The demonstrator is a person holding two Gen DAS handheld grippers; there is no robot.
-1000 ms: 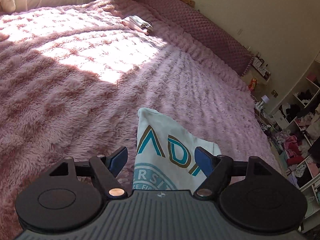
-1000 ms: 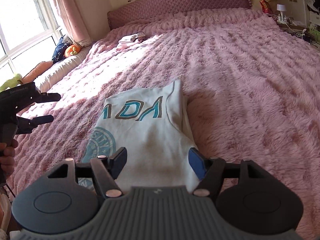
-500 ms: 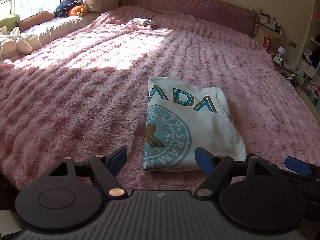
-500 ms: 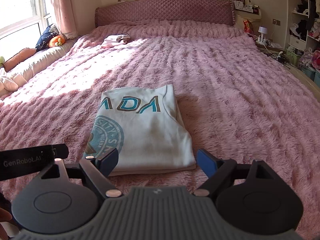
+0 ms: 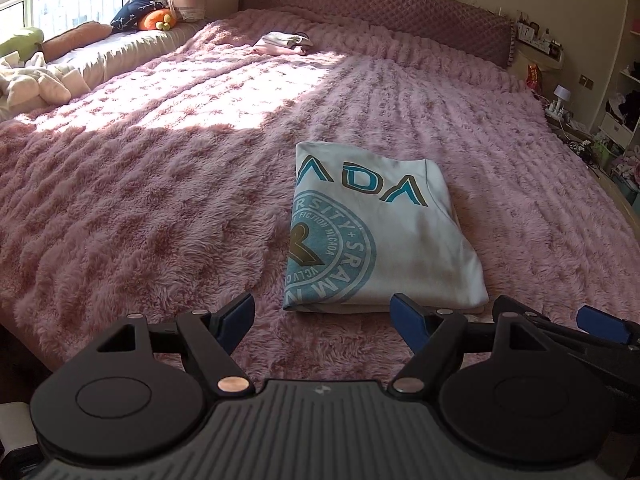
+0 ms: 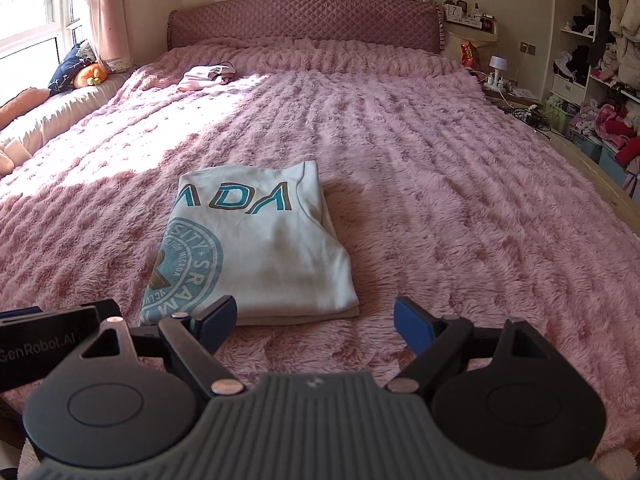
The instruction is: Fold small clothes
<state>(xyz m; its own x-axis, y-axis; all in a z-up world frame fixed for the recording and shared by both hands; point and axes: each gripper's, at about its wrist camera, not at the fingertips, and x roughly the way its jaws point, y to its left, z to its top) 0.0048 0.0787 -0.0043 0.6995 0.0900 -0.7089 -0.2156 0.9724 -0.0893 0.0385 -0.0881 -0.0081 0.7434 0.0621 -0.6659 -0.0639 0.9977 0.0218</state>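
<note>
- Left gripper (image 5: 322, 320): my jaws stand wide, nothing between the blue pads, hanging over the near edge of the fluffy pink plush bed cover (image 5: 160, 200)
- Folded pale-blue T-shirt with teal lettering and a round teal print (image 5: 376, 240) lies flat on that cover, ahead of both my grippers, apart from both
- Shirt's long axis runs away from me toward the quilted mauve headboard (image 5: 380, 12); near short edge faces the jaws, layered edges on its right side
- Left view: the shirt sits ahead and slightly right of centre, its near edge spans most of the gap between my pads
- Right gripper (image 6: 316, 318): jaws wide too, empty
- Right view: the shirt sits ahead and left; my left pad overlaps its near edge in the picture, contact can't be confirmed
- Judgement: the fold looks done; if another grab is needed, the left gripper is better lined up on the near edge
- Left view only: window side, cream cushions, tip of my right gripper at lower right
- Right view only: the crowded shelves of clothes (image 6: 600, 60) and the black body of my left gripper at lower left
- Both views: small pale folded clothes (image 5: 282, 42) far off near the headboard
</note>
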